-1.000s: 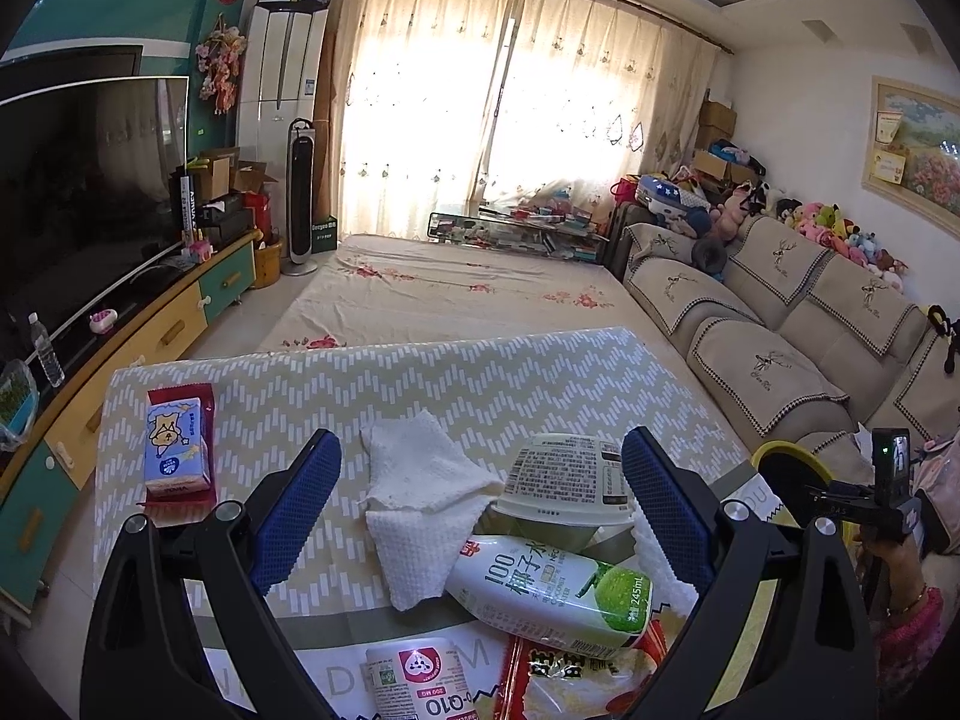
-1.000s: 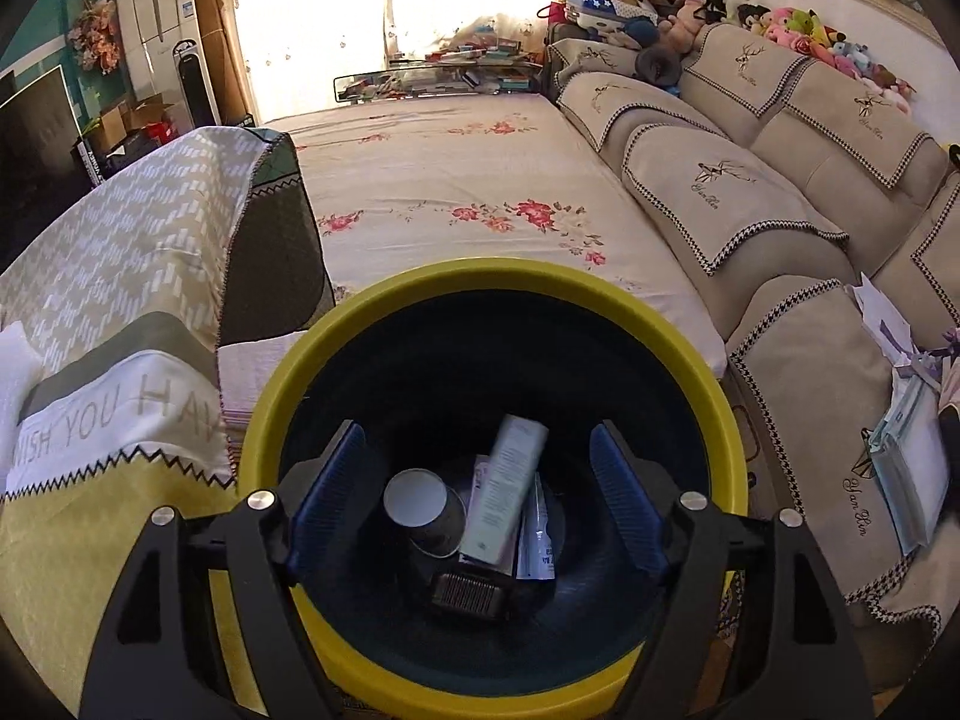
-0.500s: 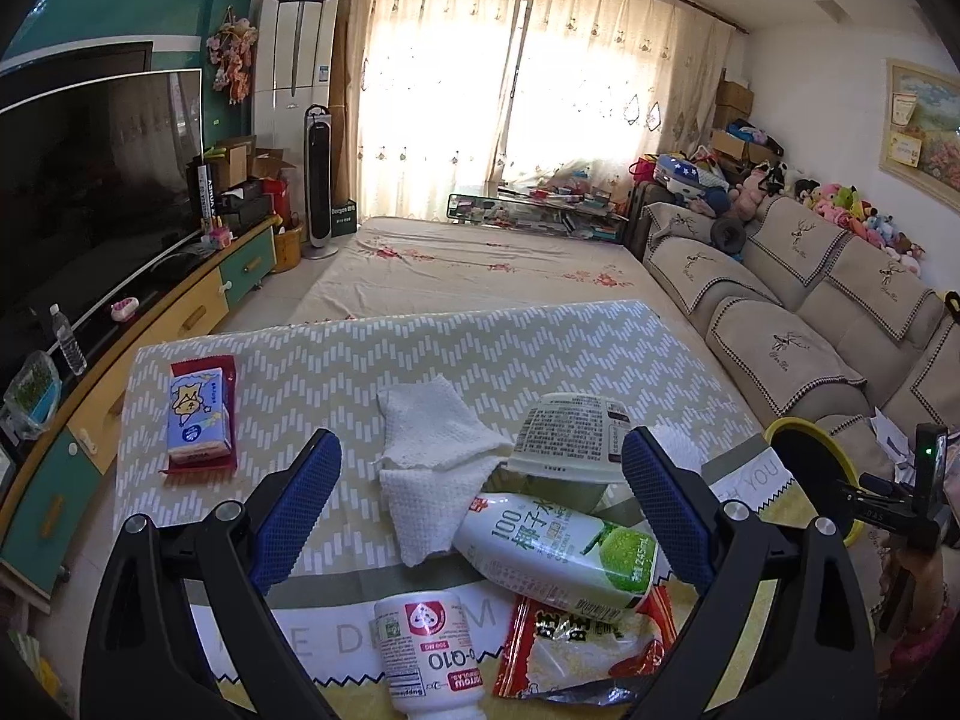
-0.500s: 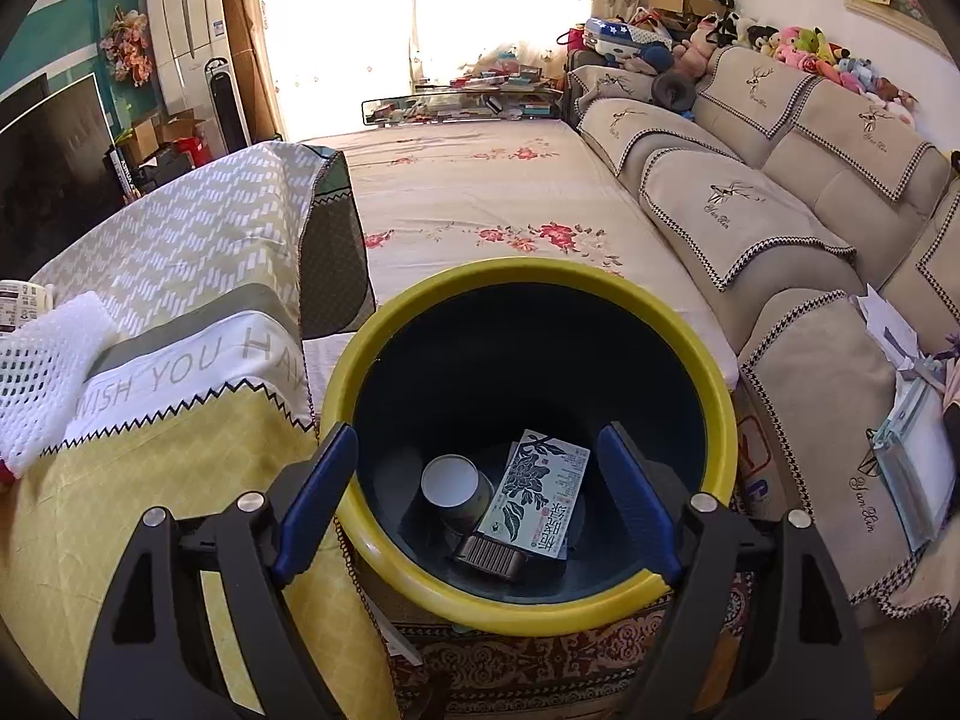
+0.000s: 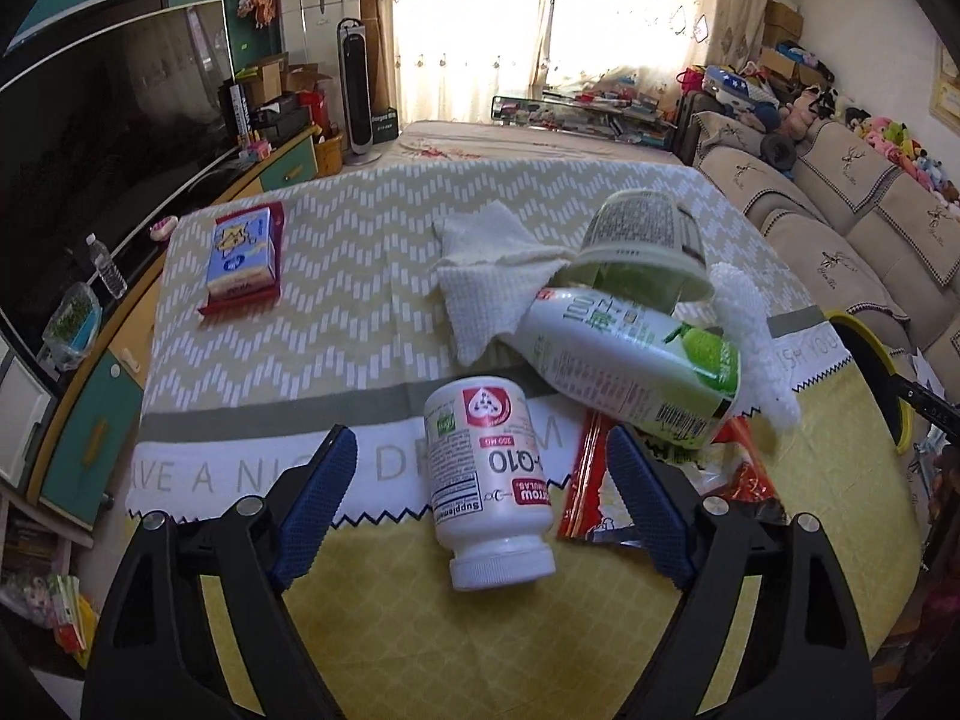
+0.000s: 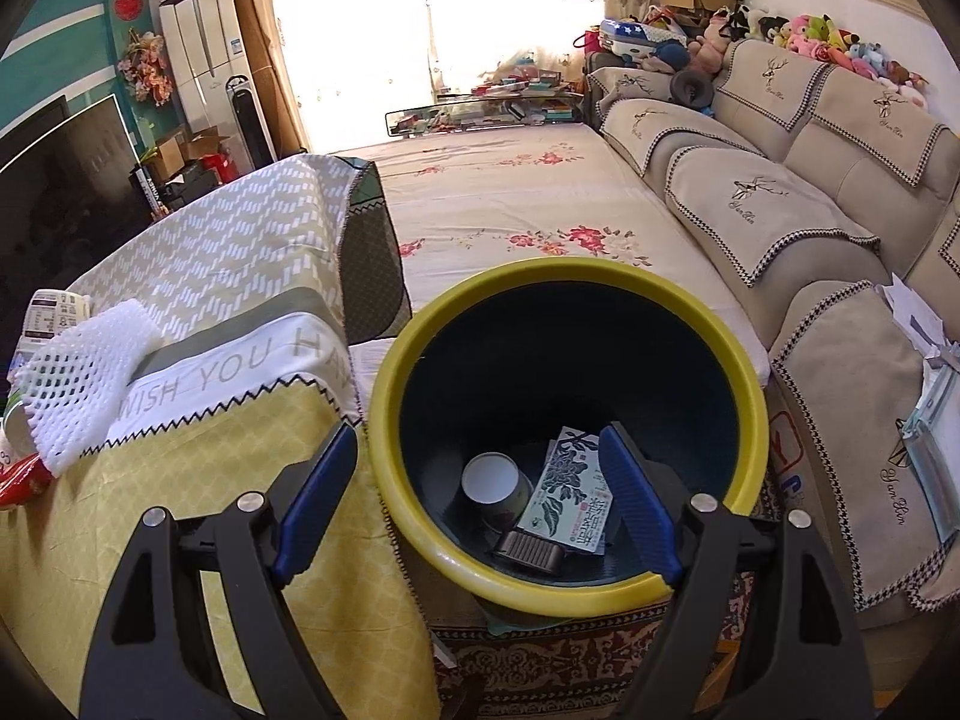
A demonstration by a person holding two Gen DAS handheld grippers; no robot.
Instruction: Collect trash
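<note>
Hovering over the table, we hold the left gripper (image 5: 474,501) with its fingers spread wide and empty around a white supplement bottle (image 5: 489,483) lying on its side on the tablecloth (image 5: 336,312). Just beyond it lie a green-and-white drink carton (image 5: 636,360), a red wrapper (image 5: 591,480) and a tipped cup (image 5: 645,249). Our right gripper (image 6: 477,498) is also wide and empty above the yellow-rimmed bin (image 6: 414,324), which holds a paper cup (image 6: 492,480) and a printed box (image 6: 567,492).
</note>
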